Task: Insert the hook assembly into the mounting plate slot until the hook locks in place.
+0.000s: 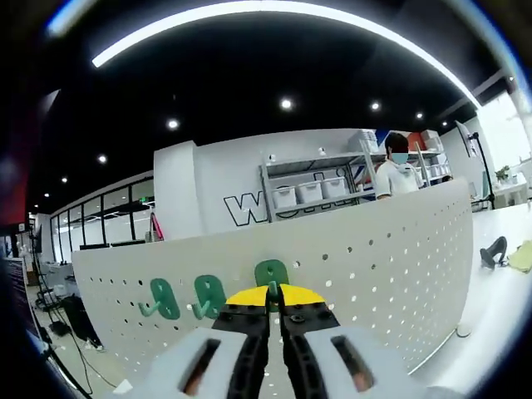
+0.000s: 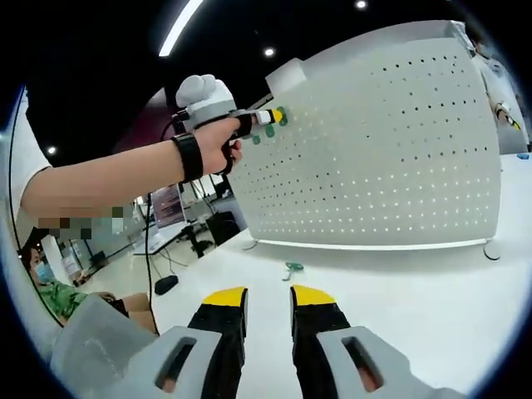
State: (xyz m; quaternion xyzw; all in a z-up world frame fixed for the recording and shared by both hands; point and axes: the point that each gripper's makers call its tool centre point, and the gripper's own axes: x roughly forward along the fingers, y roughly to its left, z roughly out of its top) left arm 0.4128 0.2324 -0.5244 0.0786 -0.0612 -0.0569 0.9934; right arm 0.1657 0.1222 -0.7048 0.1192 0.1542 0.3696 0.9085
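The white pegboard mounting plate (image 1: 374, 249) stands upright on the table. Three green hooks hang along its upper edge. My left gripper (image 1: 273, 293) is shut on the rightmost green hook (image 1: 272, 273), pressed against the board; the two others (image 1: 209, 295) (image 1: 162, 299) sit to its left. In the right gripper view a hand holds the left gripper (image 2: 268, 116) at the pegboard (image 2: 391, 150) corner, by the hooks (image 2: 283, 117). My right gripper (image 2: 268, 301) hovers open over the table, holding nothing. One loose green hook (image 2: 293, 268) lies on the table before the board.
The white table (image 2: 416, 283) spreads out in front of the board's base. A dark object (image 1: 494, 251) lies on the table at the right. A person (image 1: 397, 170) stands behind the board near a shelf of bins (image 1: 312, 191). Another person (image 2: 41, 291) sits at the lower left.
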